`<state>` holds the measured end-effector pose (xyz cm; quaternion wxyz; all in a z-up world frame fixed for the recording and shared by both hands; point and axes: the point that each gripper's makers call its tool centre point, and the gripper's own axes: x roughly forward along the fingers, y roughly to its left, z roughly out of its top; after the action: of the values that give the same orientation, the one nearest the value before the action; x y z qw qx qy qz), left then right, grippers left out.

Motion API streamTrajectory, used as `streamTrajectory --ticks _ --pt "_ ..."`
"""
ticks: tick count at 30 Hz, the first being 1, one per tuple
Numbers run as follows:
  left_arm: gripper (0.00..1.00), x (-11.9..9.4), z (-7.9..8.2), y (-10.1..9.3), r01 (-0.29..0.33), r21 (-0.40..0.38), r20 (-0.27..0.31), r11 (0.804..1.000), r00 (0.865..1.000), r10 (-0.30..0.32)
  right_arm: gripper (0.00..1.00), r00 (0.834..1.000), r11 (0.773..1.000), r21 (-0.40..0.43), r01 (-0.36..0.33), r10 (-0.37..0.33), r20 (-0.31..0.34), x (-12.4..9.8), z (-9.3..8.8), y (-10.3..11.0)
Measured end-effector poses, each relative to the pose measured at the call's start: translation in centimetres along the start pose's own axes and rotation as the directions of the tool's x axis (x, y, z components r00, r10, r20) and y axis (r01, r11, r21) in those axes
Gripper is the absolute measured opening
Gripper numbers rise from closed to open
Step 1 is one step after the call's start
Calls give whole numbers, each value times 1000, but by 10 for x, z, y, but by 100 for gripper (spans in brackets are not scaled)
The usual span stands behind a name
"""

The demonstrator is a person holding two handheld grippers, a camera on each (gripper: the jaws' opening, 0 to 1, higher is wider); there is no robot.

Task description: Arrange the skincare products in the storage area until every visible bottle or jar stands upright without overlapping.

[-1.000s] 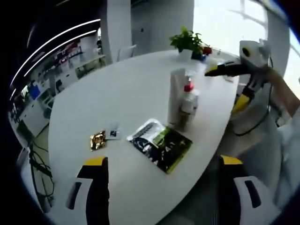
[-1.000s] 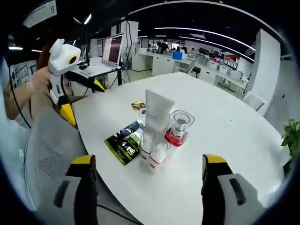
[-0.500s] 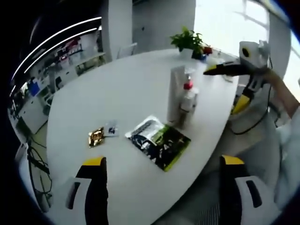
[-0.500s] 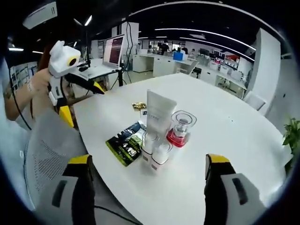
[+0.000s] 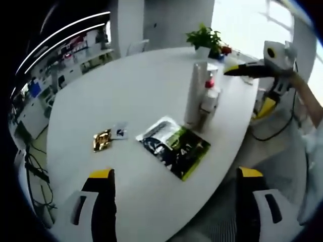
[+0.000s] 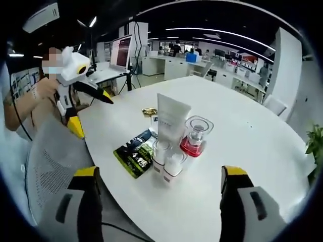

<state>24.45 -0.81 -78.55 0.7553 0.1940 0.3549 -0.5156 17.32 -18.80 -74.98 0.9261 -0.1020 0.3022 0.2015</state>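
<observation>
Both grippers hang wide open and empty over the near edge of a white table (image 6: 242, 126), the left gripper (image 5: 174, 212) in the left gripper view and the right gripper (image 6: 157, 212) in the right gripper view. Ahead of the right one, mid-table, a white tube (image 6: 171, 120), a red-based bottle (image 6: 195, 135) and two small white bottles (image 6: 167, 160) stand upright, tightly clustered. A dark sachet (image 6: 135, 154) lies flat just left of them, with a gold packet (image 6: 148, 112) farther off.

The white table (image 6: 242, 136) is showing a smooth, faintly glossy top. Standing on it, the white tube (image 6: 170, 121) is looking like matt plastic, while beside it the red-based jar (image 6: 195, 136) is showing clear, glossy plastic. The dark sachet (image 5: 174, 153) is glinting like glossy film, and the small gold packet (image 5: 101, 140) is shining like foil.
</observation>
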Motion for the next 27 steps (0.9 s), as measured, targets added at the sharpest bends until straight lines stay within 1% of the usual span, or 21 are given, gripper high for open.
streamTrajectory --ticks 5,7,10,14,16,19,20,23,27 --pt "97 6 -1 10 10 -10 -10 1000 1000 -10 99 1000 999 32 -6 6 -3 3 -2 -1" --pt "97 9 -2 17 5 -2 -24 1000 1000 -5 99 1000 999 37 -5 5 -8 5 -2 -2" --pt "96 13 0 31 -10 10 -30 1000 999 10 99 1000 999 44 -4 4 -10 7 -2 -4" --pt "95 16 5 49 -37 23 -32 999 999 38 99 1000 998 59 -1 1 10 6 1 -6" --pt "94 19 7 59 -47 33 -36 998 998 48 99 1000 998 64 -3 3 3 6 -1 -5" --pt "93 24 9 75 -62 53 -60 997 996 65 99 1000 998 68 1 -1 -2 6 -3 -7" --pt "92 25 9 77 -64 58 -61 996 996 68 99 1000 997 73 1 -1 -4 6 -3 -7" --pt "89 35 12 86 -49 78 -76 996 996 55 99 1000 996 84 4 -3 -11 7 -6 -9" --pt "83 47 15 97 -24 72 -85 997 996 30 99 1000 996 94 5 -3 -20 8 -10 -10"
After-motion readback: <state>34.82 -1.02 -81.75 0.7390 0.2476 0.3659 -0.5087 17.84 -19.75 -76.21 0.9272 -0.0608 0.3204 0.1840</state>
